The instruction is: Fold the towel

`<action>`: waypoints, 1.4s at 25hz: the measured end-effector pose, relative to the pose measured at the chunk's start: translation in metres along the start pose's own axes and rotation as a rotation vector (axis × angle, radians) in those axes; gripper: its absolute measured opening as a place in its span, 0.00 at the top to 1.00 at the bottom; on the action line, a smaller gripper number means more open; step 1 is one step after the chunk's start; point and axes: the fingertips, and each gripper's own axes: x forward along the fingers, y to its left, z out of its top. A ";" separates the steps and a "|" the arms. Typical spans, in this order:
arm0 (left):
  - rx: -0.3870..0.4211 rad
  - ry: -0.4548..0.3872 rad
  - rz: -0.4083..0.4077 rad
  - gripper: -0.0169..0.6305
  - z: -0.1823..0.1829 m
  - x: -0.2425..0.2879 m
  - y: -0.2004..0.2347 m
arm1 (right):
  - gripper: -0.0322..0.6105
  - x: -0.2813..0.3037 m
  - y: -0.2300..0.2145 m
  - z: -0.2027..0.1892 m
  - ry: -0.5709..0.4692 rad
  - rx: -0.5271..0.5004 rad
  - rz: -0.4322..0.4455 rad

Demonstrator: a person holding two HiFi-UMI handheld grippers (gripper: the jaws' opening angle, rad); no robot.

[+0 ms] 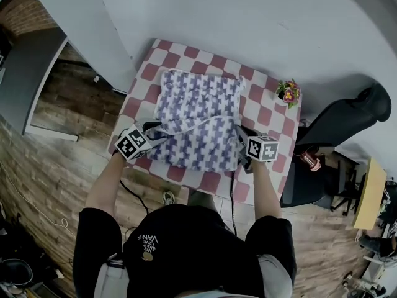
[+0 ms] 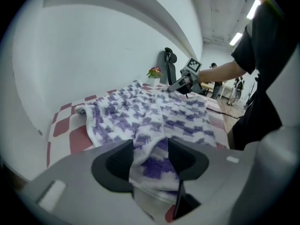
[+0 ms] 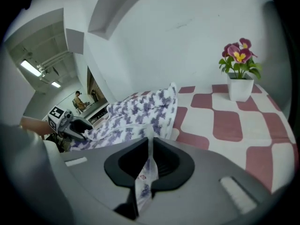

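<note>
- The fluffy white-and-purple patterned towel (image 1: 198,117) lies rumpled on the red-checked table (image 1: 267,113).
- Left gripper (image 2: 150,161): jaws apart, with a thick fold between them.
- Right gripper (image 3: 150,162): jaws pinch a thin edge, visible only in its own view.

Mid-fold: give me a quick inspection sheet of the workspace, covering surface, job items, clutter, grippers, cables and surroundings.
Surface: checked tablecloth, red and white.
Job's things: towel, purple and white, spread on it.
Clutter: flowerpot at the far right corner, apart from the towel.
Grippers: left gripper open, towel corner between its jaws; right gripper shut on the towel's edge.
Cables: black cable below the near table edge.
Surroundings: white wall, plank floor, black chair at right.
</note>
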 end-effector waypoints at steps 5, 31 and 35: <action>0.055 0.044 0.140 0.91 0.002 0.002 0.008 | 0.89 -0.033 0.023 0.003 -0.082 -0.013 0.014; 0.236 -0.435 0.101 0.93 0.100 -0.281 -0.174 | 0.90 -0.330 0.205 -0.037 -0.542 -0.186 0.212; 0.238 -0.460 0.089 0.93 0.116 -0.316 -0.192 | 0.90 -0.366 0.226 -0.032 -0.590 -0.220 0.263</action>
